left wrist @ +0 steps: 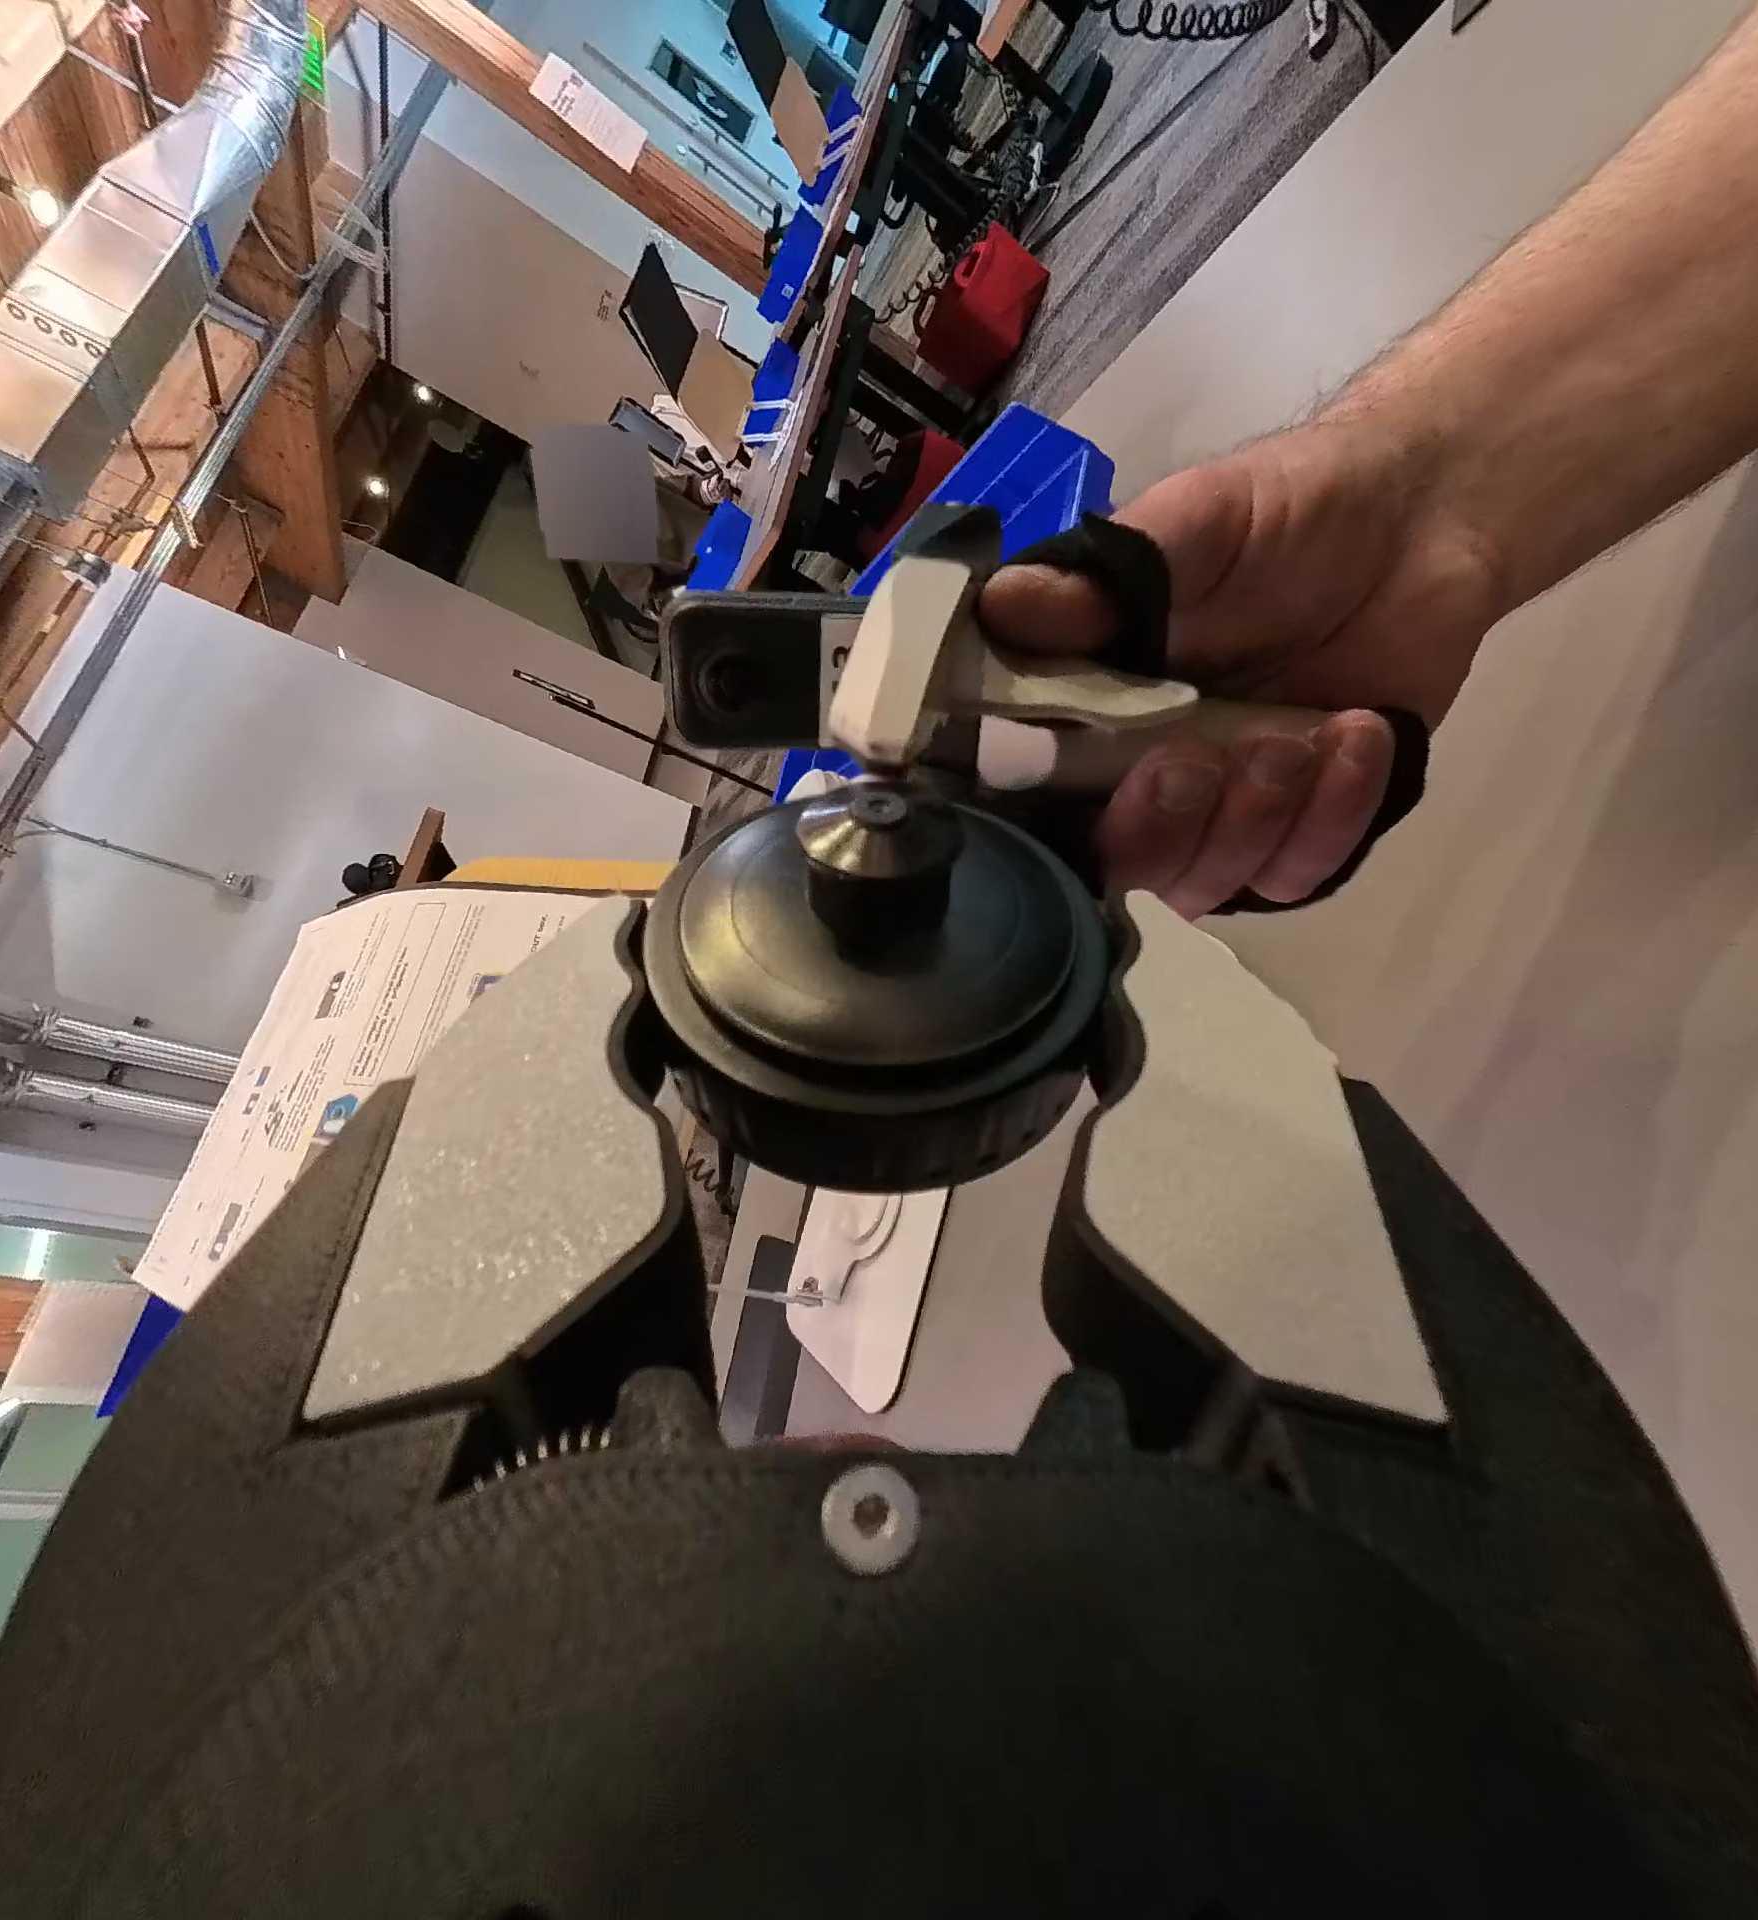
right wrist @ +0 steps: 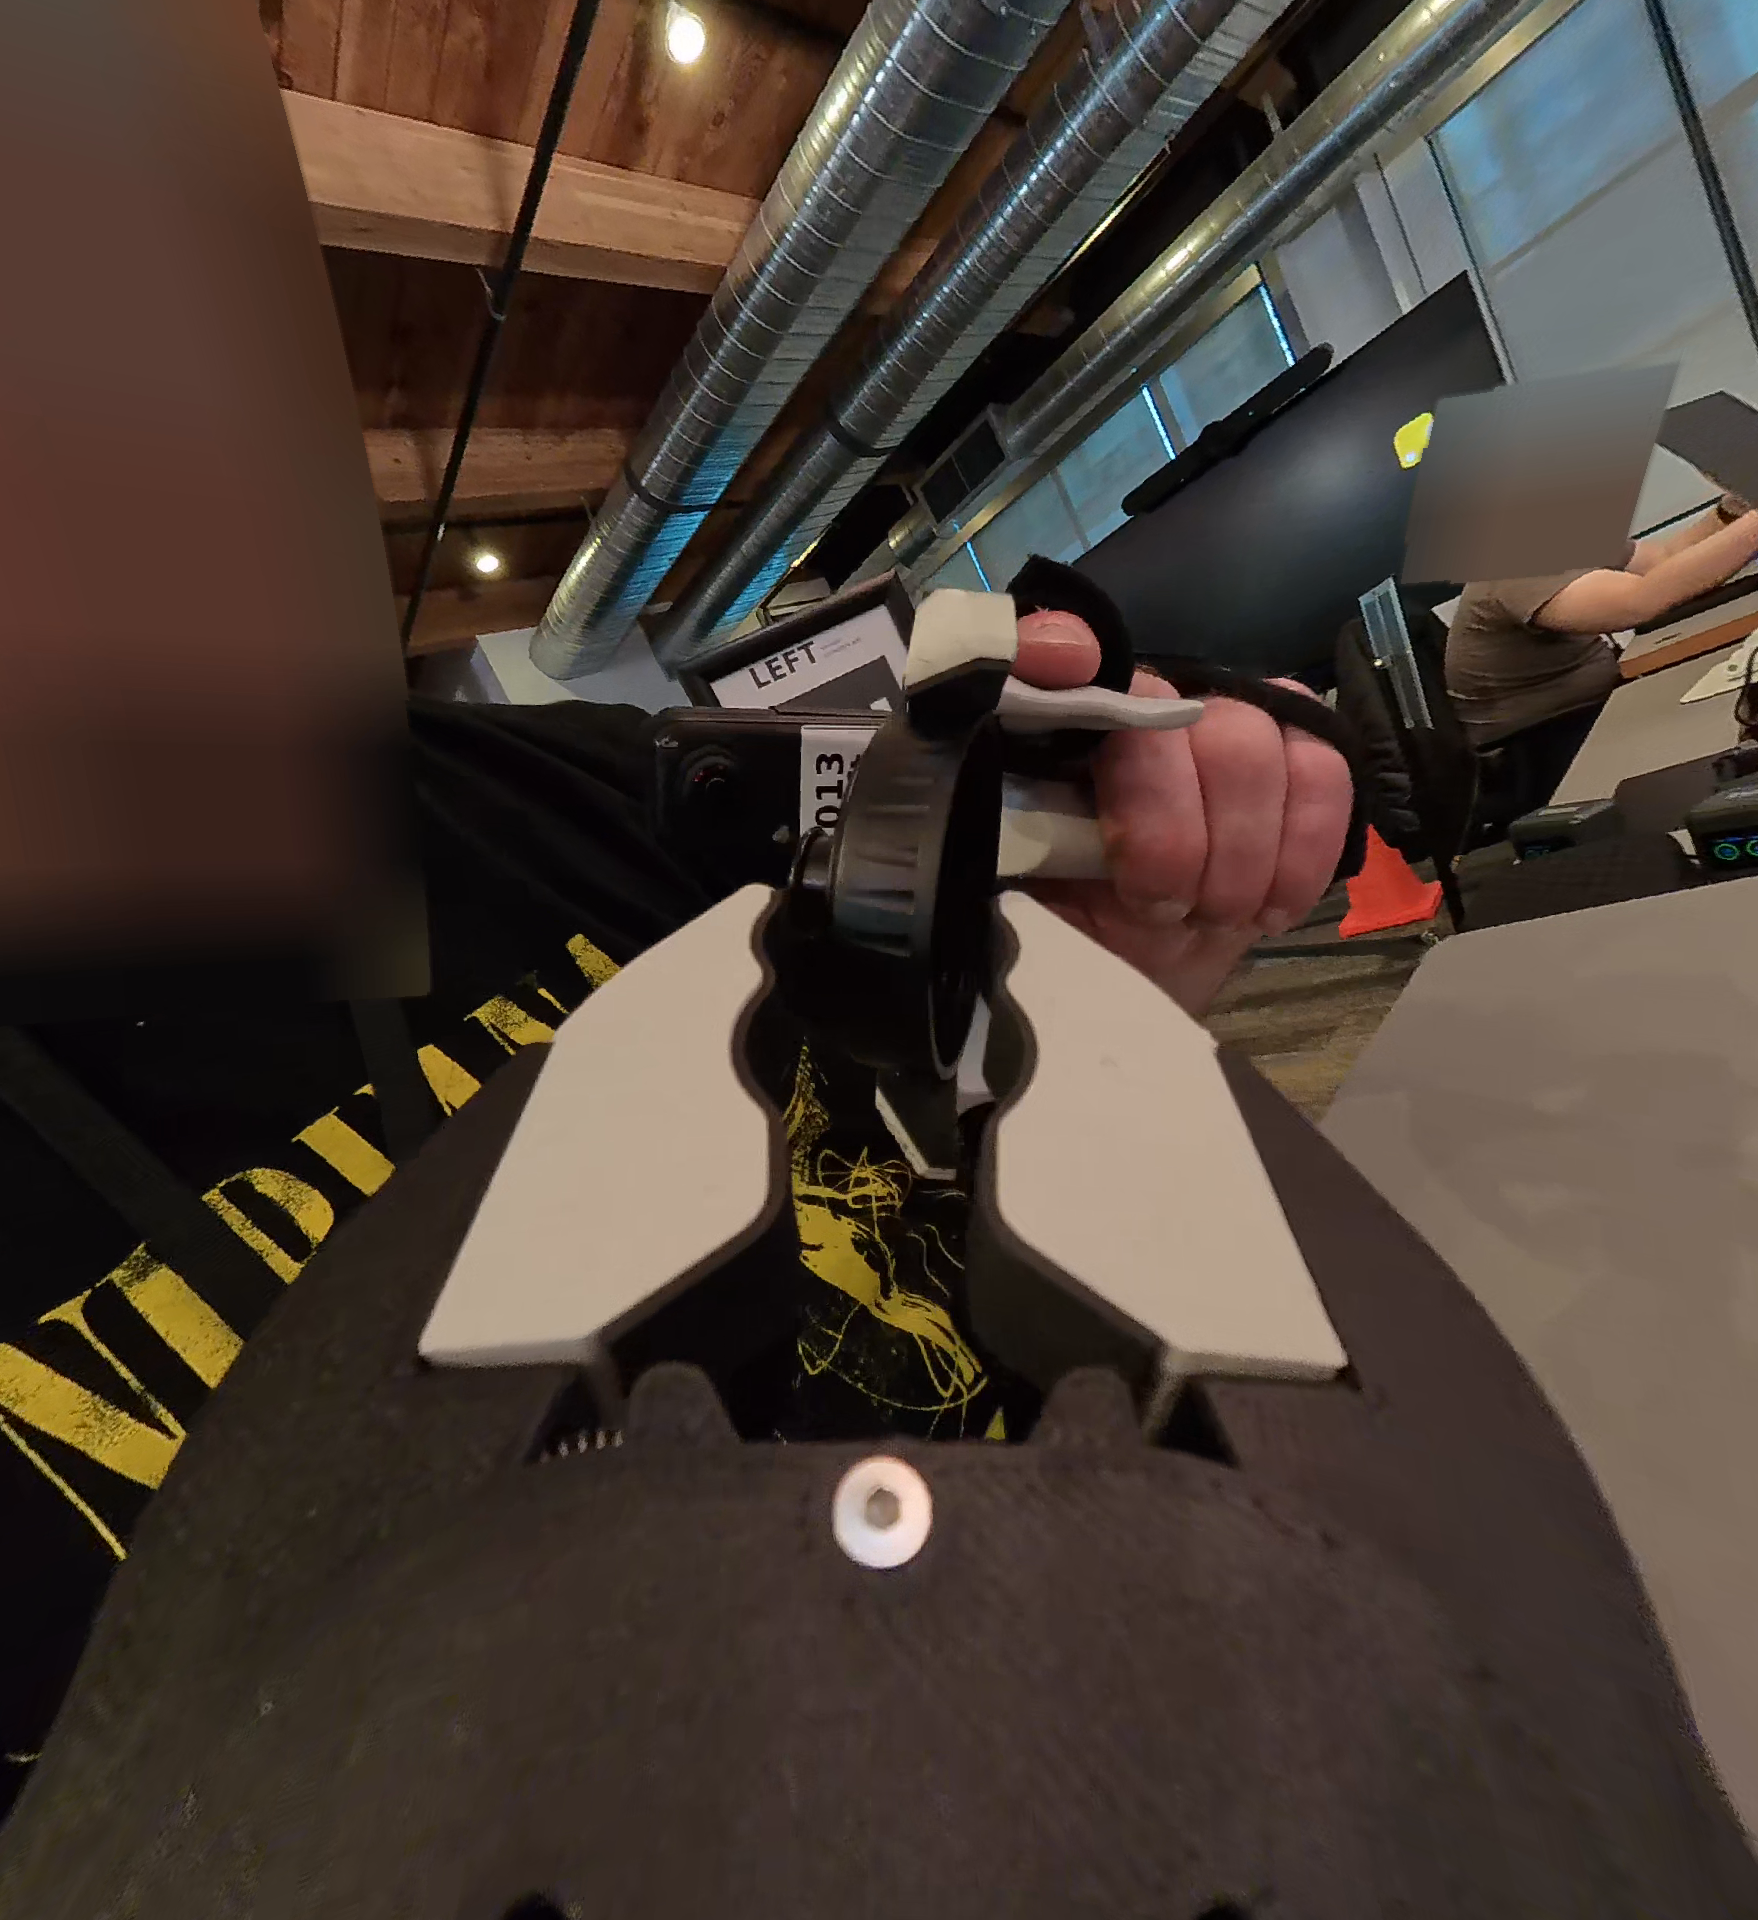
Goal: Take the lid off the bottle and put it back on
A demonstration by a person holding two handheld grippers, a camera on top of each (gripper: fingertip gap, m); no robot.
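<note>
A black round lid (left wrist: 854, 997) with a centre knob (left wrist: 870, 831) is held in the air; no bottle shows in either view. My left gripper (left wrist: 880, 914) is shut on the lid across its rim, knob side facing the camera. In the right wrist view the lid (right wrist: 896, 852) shows edge-on between the jaws of my right gripper (right wrist: 880, 904), which close on it from knob side to underside. The right gripper (left wrist: 948, 748), held by a hand, also shows in the left wrist view, with one fingertip (left wrist: 896, 675) resting on the knob. The left gripper's fingers (right wrist: 958, 634) show behind the lid.
A grey table (right wrist: 1581, 1195) lies to the right. The person's black shirt with yellow print (right wrist: 231, 1247) fills the lower left. Blue bins (left wrist: 1041, 468) and a cardboard box with a white sheet (left wrist: 335, 1039) stand beyond. Another person sits at a far desk (right wrist: 1519, 644).
</note>
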